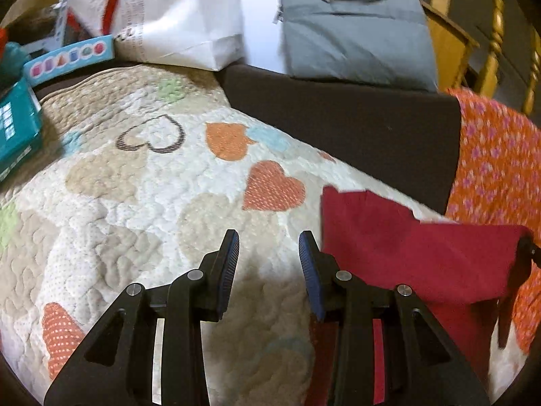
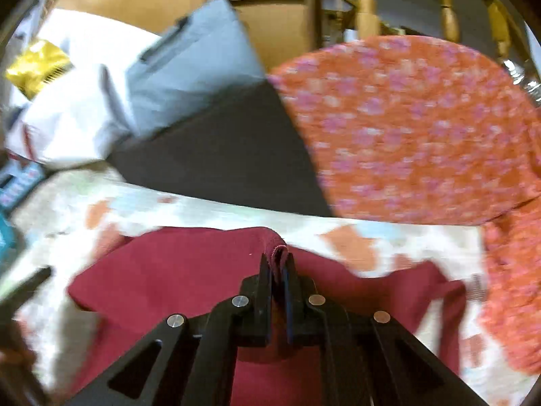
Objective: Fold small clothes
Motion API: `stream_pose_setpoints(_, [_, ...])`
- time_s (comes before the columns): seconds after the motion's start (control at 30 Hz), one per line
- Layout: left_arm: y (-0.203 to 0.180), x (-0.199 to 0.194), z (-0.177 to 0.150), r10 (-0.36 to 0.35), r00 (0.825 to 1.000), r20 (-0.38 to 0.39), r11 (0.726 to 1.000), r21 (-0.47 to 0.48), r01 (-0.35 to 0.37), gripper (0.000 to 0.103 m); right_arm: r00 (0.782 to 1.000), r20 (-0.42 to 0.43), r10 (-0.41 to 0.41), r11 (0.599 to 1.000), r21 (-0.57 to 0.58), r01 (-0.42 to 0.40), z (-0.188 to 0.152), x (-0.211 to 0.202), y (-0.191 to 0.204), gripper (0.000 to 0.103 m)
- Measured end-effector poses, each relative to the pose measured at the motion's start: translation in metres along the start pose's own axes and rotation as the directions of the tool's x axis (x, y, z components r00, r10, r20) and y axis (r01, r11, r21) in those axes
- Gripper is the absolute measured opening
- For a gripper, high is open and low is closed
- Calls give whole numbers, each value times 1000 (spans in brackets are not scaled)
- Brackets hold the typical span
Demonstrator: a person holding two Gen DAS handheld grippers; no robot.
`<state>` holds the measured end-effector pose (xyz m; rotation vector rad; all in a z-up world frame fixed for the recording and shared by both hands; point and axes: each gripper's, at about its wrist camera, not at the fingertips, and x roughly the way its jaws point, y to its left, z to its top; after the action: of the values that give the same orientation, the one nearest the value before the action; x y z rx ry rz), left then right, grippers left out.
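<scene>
A dark red garment (image 1: pixel 422 253) lies on the heart-patterned quilt (image 1: pixel 152 203), to the right of my left gripper (image 1: pixel 268 237). That gripper hovers over bare quilt, open, with nothing between its blue pads. In the right wrist view the same red garment (image 2: pixel 186 270) spreads under my right gripper (image 2: pixel 279 258), which is shut on a bunched fold of its hemmed edge. The pinched fold sticks up just past the fingertips, and the cloth hangs down from it on both sides. The right wrist view is blurred.
An orange cloth with pink flowers (image 2: pixel 405 128) lies to the right, beyond the quilt. A dark brown cushion (image 1: pixel 338 118) borders the quilt behind. On it stand a grey bag (image 1: pixel 355 40) and a white paper bag (image 1: pixel 175 17). Teal boxes (image 1: pixel 17 128) sit at the left, wooden spindles (image 2: pixel 365 6) behind.
</scene>
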<state>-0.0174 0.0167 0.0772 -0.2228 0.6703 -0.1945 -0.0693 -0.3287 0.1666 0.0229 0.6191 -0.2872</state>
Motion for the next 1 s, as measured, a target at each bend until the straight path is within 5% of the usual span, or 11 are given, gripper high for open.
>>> stream_pose_setpoints(0.17, [-19,7,-7,-29,999,-16,997,67,30,36,976,-163,-144,989,-51,137,-32,46,-29,5])
stream_pose_setpoints(0.33, [-34,16,-12,-59,997,-56,992,108,65,36,930,-330,-164,982,-145,121,-59,79,-40,5])
stream_pose_setpoints(0.4, [-38,20,-14,-66,995,-75,990,118,75,36,947,-279,-157,984,-125,127,-52,67,-43,11])
stream_pose_setpoints(0.47, [-43,27,-17,-55,993,-103,989,129,68,36,976,-182,-119,991,-77,106,-37,45,-39,39])
stream_pose_setpoints(0.57, [-48,39,-24,-10,989,-145,988,150,32,36,992,-83,93,993,-58,-98,-16,31,-9,55])
stream_pose_setpoints(0.6, [-50,46,-27,5,985,-171,987,161,23,36,970,-104,221,971,-76,-229,-10,37,12,55])
stream_pose_setpoints(0.7, [-48,60,-33,47,974,-223,985,170,-9,36,906,-172,387,906,-113,-408,-4,62,61,55])
stream_pose_setpoints(0.93, [-39,66,-31,29,971,-236,993,118,0,40,836,-353,420,812,-266,-520,-18,146,151,53])
stream_pose_setpoints(1.0, [-36,67,-29,28,971,-237,995,101,-4,40,837,-365,409,803,-292,-519,-22,160,156,52])
